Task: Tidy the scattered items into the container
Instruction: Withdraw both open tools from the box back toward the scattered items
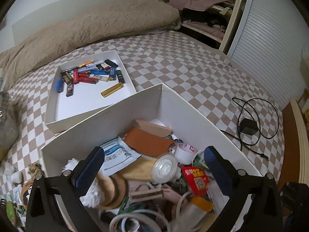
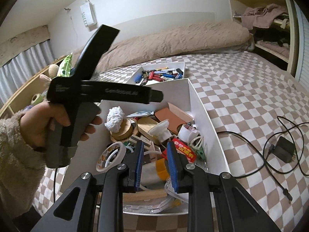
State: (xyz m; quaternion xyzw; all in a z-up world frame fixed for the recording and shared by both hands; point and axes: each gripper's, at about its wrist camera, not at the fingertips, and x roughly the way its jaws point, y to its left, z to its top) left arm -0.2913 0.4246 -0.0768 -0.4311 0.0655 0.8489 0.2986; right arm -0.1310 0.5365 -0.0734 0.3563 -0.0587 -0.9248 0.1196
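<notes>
- Over the white container (image 1: pixel 185 114) on the checkered bed (image 1: pixel 193 65), in the left wrist view, the left tongs (image 1: pixel 154 161) stood spread wide, nothing between them. The container's long axis ran away toward the shallow lid (image 1: pixel 58 114) of lighters (image 1: pixel 87 74), which lay just beyond it. Items at the bottom edge blurred together.
- In the right wrist view, the right tongs (image 2: pixel 155 163) were drawn close together above the clutter, gripping nothing. A hand (image 2: pixel 48 123) held the left tongs' handle, hiding the container's left wall. A charger (image 2: pixel 284 149) lay apart on the bed.
</notes>
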